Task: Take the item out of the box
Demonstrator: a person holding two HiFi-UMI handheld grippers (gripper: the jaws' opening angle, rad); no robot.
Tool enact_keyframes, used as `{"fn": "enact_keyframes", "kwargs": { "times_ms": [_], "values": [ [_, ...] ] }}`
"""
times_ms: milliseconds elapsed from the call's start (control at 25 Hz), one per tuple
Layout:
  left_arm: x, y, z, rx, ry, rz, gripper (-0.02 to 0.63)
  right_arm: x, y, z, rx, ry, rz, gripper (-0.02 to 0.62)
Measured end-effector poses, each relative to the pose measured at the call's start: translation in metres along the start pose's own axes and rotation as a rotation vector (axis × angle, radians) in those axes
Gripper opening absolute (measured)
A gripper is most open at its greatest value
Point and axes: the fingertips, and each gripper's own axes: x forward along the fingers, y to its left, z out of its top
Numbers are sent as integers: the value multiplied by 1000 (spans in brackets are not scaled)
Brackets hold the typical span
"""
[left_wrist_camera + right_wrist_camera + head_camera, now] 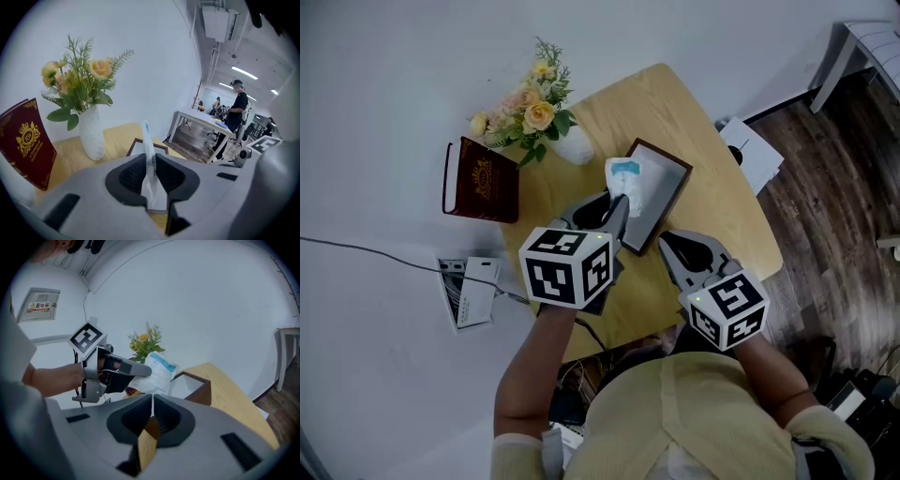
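Note:
A dark brown box (pixel 667 190) with a pale inside lies open on the wooden table (pixel 712 202). My left gripper (pixel 619 204) is shut on a white packet with a blue label (pixel 630 183), which hangs above the box's near left edge. Between the left gripper's (pixel 150 157) pads the packet (pixel 148 154) shows edge-on, with the box (pixel 138 146) behind it. My right gripper (pixel 667 240) hovers to the right of the box, shut with nothing in it. The right gripper view shows its own closed tips (pixel 153 397), the left gripper (pixel 140 371), the lifted packet (pixel 158 373) and the box (pixel 196 389).
A white vase of flowers (pixel 539 108) and an upright red book (pixel 483 180) stand at the table's far left. On the floor lie a cable with a white pack (pixel 469 291) at left and a white sheet (pixel 752 150) at right. A white table (pixel 862 42) stands far right.

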Motion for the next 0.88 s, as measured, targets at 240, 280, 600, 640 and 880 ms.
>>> {"fn": "enact_keyframes", "kwargs": {
  "times_ms": [240,280,600,640,880],
  "values": [
    [-33,-5,4,73,-107,28,77,-4,21,2,-37,-6,-3,32],
    [-38,-5,5,77,-125,33,77,-4,23,2,-43,-8,-6,31],
    [-92,1,0,52,-288,56,77,-9,45,5,-76,-28,-36,31],
    [-97,2,-3,41,-304,57,77,-9,48,5,-79,-31,-40,32],
    [-132,14,-23,-31,-411,92,77,-8,66,2,-101,-37,-48,31]
  ]
}}
